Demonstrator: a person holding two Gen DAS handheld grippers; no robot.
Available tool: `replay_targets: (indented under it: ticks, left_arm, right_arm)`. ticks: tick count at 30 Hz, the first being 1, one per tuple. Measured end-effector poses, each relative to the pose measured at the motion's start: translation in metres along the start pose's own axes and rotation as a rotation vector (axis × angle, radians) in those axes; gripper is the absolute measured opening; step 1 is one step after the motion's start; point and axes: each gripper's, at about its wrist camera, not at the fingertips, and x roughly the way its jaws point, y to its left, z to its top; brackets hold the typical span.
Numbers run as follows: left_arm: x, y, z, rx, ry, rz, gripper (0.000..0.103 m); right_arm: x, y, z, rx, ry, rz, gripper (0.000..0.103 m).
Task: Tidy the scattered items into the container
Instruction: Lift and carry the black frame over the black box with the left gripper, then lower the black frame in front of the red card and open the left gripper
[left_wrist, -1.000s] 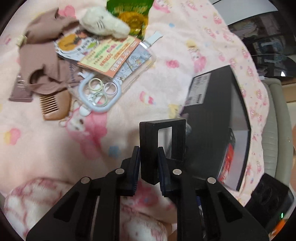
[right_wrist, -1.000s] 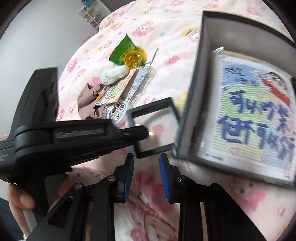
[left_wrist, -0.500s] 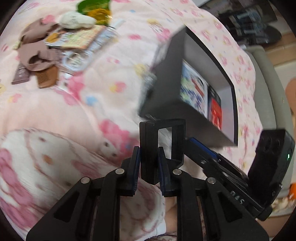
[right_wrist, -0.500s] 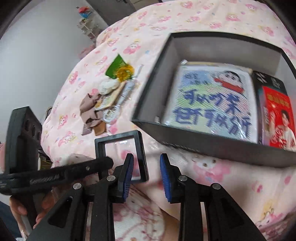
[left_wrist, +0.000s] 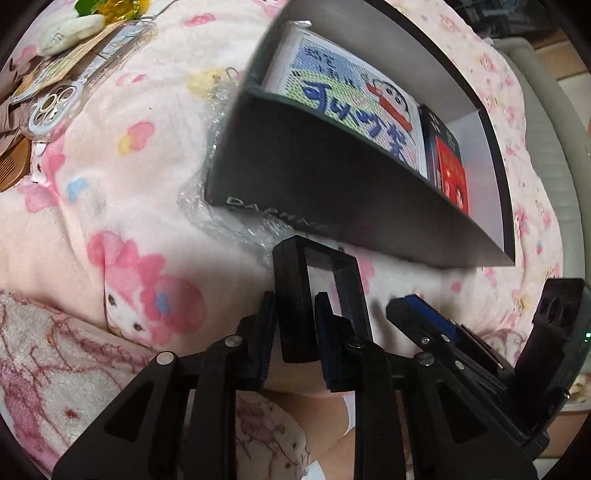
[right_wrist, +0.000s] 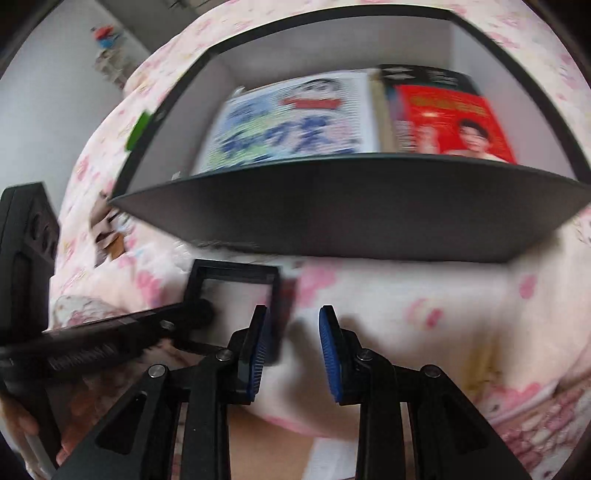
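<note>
Pinching one side bar of a small black square frame (left_wrist: 317, 295) with a clear centre, the left gripper (left_wrist: 293, 334) holds it upright between its blue-padded fingers (left_wrist: 266, 332), which are closed snugly on the bar with the rest of the frame rising just beyond the fingertips. Ahead of those fingers, past a crinkled sheet of clear bubble wrap (left_wrist: 229, 221), sits the black open box (left_wrist: 332, 192), its near wall facing the gripper; inside lie a flat pack with a cartoon boy and blue lettering (left_wrist: 354, 99) and, to its right, a red and black pack (left_wrist: 452, 173). Far to the upper left of the fingers, on the pink cartoon-print blanket (left_wrist: 110, 147), the remaining items lie in a loose heap: a clear phone case (left_wrist: 66, 99), a white plush toy (left_wrist: 70, 27), a printed card, a brown comb (left_wrist: 14, 166) at the edge. To the right of the left fingers, the right gripper (right_wrist: 291, 343) reaches in from the side. From its own camera, its blue-padded fingers (right_wrist: 329, 350) stand a little apart with nothing between them, only blanket beneath. The frame, held by the left gripper, sits just left of the right gripper's left finger, partly behind it. The box lies directly beyond the right fingertips, its two packs blurred but visible inside.
</note>
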Motion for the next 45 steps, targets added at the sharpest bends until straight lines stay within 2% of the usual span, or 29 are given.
replay_targets:
  ticks: [3, 6, 7, 9, 11, 14, 18, 22, 25, 31, 35, 38, 42, 45]
  left_arm:
    - [0.002, 0.006, 0.0, -0.015, -0.013, -0.012, 0.02]
    - [0.005, 0.004, -0.004, 0.005, -0.025, -0.002, 0.019]
    - [0.005, 0.001, -0.005, 0.026, -0.028, 0.008, 0.019]
    - [0.003, -0.004, -0.008, 0.05, -0.036, 0.023, 0.019]
    - [-0.006, -0.008, -0.013, 0.065, -0.051, 0.012, 0.019]
    - [-0.027, -0.014, -0.016, 0.086, -0.071, -0.031, 0.019]
    - [-0.064, -0.041, -0.019, 0.158, -0.123, -0.104, 0.019]
    - [-0.083, -0.079, 0.0, 0.241, -0.183, -0.146, 0.019]
    - [-0.067, -0.108, 0.027, 0.275, -0.167, -0.153, 0.019]
    - [-0.018, -0.133, 0.066, 0.279, -0.1, -0.15, 0.019]
    - [0.013, -0.138, 0.081, 0.27, -0.047, -0.132, 0.019]
    - [0.031, -0.139, 0.085, 0.257, -0.003, -0.13, 0.019]
    - [0.047, -0.143, 0.086, 0.254, 0.039, -0.106, 0.019]
    - [0.058, -0.148, 0.086, 0.253, 0.061, -0.083, 0.019]
  right_arm:
    - [0.005, -0.005, 0.002, 0.024, 0.014, 0.055, 0.025]
    - [0.015, 0.003, 0.003, 0.022, 0.035, 0.147, 0.025]
    - [0.018, 0.005, 0.003, 0.019, 0.039, 0.155, 0.025]
    - [0.023, 0.012, 0.0, -0.015, 0.036, 0.142, 0.019]
    - [0.02, 0.02, -0.005, -0.066, 0.018, 0.094, 0.018]
    - [-0.002, 0.022, -0.007, -0.071, -0.018, 0.111, 0.018]
    - [-0.054, 0.026, -0.002, -0.11, -0.124, 0.099, 0.018]
    - [-0.099, 0.013, 0.017, -0.105, -0.226, 0.103, 0.018]
    - [-0.106, 0.009, 0.039, -0.103, -0.26, 0.097, 0.018]
    - [-0.089, -0.026, 0.085, -0.104, -0.217, 0.016, 0.018]
    - [-0.069, -0.046, 0.095, -0.075, -0.169, -0.02, 0.018]
    - [-0.061, -0.051, 0.097, -0.084, -0.167, -0.055, 0.018]
    - [-0.058, -0.059, 0.094, -0.058, -0.176, -0.045, 0.018]
    - [-0.051, -0.066, 0.097, -0.042, -0.147, -0.063, 0.018]
